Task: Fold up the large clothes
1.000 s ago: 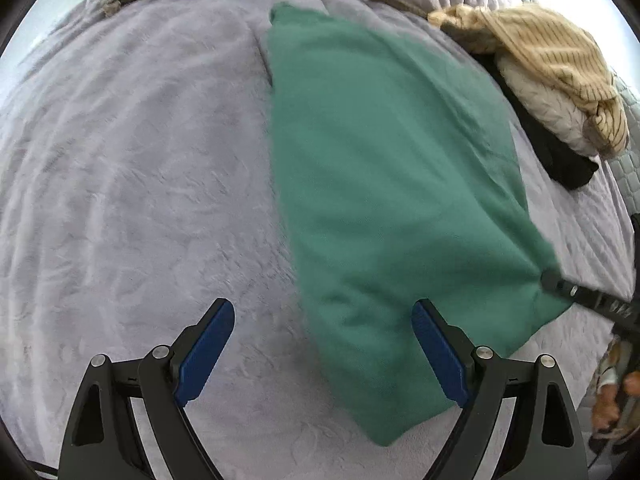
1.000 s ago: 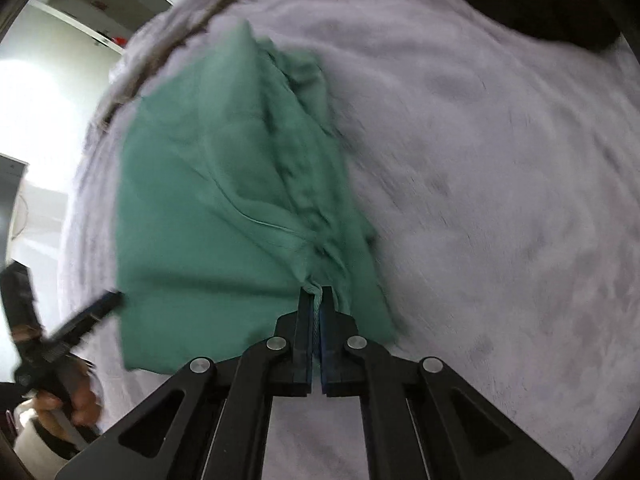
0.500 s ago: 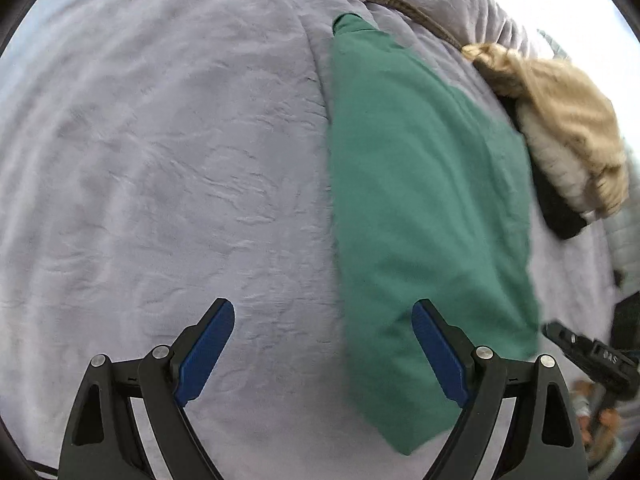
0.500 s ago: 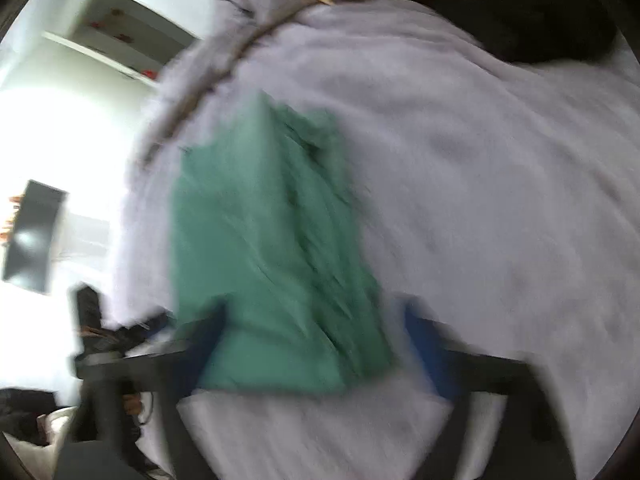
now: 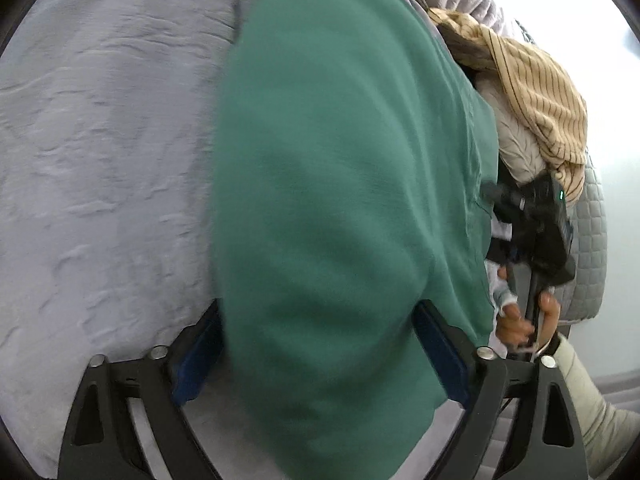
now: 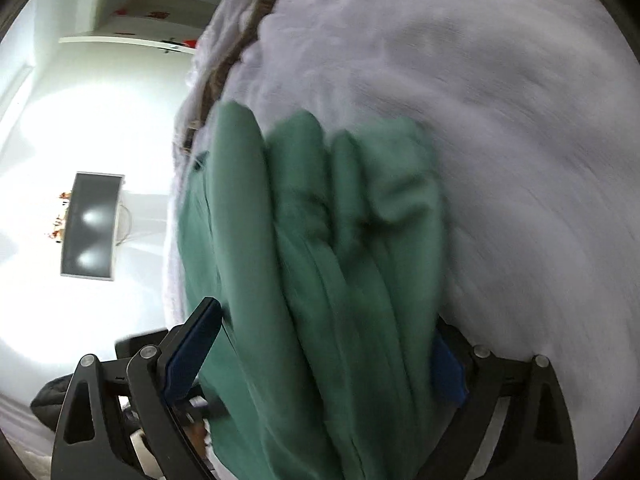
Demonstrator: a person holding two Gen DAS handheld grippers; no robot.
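Note:
A folded green garment (image 5: 340,184) lies lengthwise on the grey bed cover (image 5: 104,128). My left gripper (image 5: 320,344) is open, its blue-padded fingers (image 5: 196,360) straddling the garment's near end. The right gripper body shows in the left wrist view (image 5: 536,220), held by a hand at the garment's right edge. In the right wrist view the green garment (image 6: 320,260) shows stacked folds between the wide-open fingers (image 6: 192,352) of my right gripper (image 6: 320,356). The frames are blurred.
A pile of clothes with a tan striped garment (image 5: 536,92) sits at the right of the bed. A quilted grey cover (image 5: 588,240) hangs at the bed's right edge. A wall monitor (image 6: 90,226) and shelf (image 6: 132,16) lie beyond the bed.
My right gripper let go of the garment's corner and opened. Both grippers moved in close, so the garment's ends now sit between their open fingers.

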